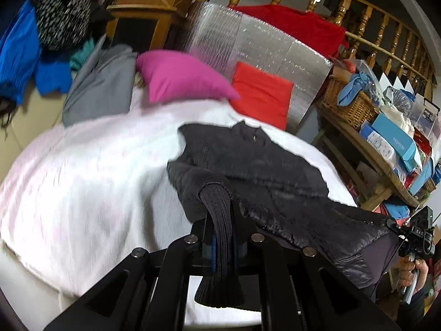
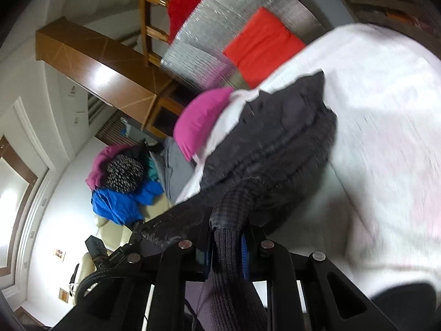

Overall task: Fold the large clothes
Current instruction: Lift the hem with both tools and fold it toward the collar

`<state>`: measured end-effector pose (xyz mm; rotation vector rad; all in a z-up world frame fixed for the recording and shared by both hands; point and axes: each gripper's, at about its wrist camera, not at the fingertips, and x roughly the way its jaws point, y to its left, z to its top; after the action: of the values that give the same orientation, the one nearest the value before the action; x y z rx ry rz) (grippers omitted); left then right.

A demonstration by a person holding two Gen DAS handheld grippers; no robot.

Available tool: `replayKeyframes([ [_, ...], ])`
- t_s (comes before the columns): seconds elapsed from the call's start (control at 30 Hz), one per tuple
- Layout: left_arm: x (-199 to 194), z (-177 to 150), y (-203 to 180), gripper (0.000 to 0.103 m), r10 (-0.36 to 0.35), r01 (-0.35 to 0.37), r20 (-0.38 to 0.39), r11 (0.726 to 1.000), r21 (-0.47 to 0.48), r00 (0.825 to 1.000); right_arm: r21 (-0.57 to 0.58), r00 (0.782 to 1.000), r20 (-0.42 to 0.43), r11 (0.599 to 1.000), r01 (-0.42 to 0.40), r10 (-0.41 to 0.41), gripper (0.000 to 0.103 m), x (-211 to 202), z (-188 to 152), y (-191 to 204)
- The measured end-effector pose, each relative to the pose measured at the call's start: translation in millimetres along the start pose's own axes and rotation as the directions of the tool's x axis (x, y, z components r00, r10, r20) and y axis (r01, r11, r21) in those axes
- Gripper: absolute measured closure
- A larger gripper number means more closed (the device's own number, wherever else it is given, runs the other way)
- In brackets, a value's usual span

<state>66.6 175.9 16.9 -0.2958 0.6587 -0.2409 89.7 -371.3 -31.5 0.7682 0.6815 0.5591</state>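
My left claw point(image 1: 220, 215) and right claw point(image 2: 230, 234) each clamp a ribbed cuff of the dark jacket point(image 1: 256, 162), which seems, through blur, partly lifted off the white bed point(image 1: 82, 171)

the left gripper point(image 1: 220, 218) is matte black, with angular linkage arms pinned by round silver rivets and blue pads inside its jaws. the right gripper point(image 2: 230, 234) is built alike. at the lower right of the left wrist view, a hand point(image 1: 413, 271) shows a dark sleeve.
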Motion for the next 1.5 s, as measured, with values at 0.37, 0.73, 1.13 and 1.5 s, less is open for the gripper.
replayKeyframes([
  [0.37,18.4,65.5,-19.9,0.094,0.010,-0.012,0.087,1.000,0.029,0.996,-0.059,0.998,0.067,0.998,-0.015,0.019,0.086,10.0,64.4,28.5],
  [0.73,52.0,111.3,-25.3,0.094,0.039,-0.040,0.118,0.999,0.010,0.992,-0.065,0.993,0.114,0.998,-0.001,0.009,0.086,34.2,114.7,33.6],
  [1.13,115.7,153.5,-30.9,0.094,0.160,-0.158,0.108,0.987,-0.019,0.981,-0.032,0.983,0.149,0.993,0.112,-0.106,0.086,91.5,190.5,13.6],
  [1.5,169.7,171.4,-33.9,0.094,0.227,-0.227,0.066,0.974,0.003,0.972,-0.011,0.974,0.126,0.981,0.192,-0.189,0.086,137.1,230.2,-8.2],
])
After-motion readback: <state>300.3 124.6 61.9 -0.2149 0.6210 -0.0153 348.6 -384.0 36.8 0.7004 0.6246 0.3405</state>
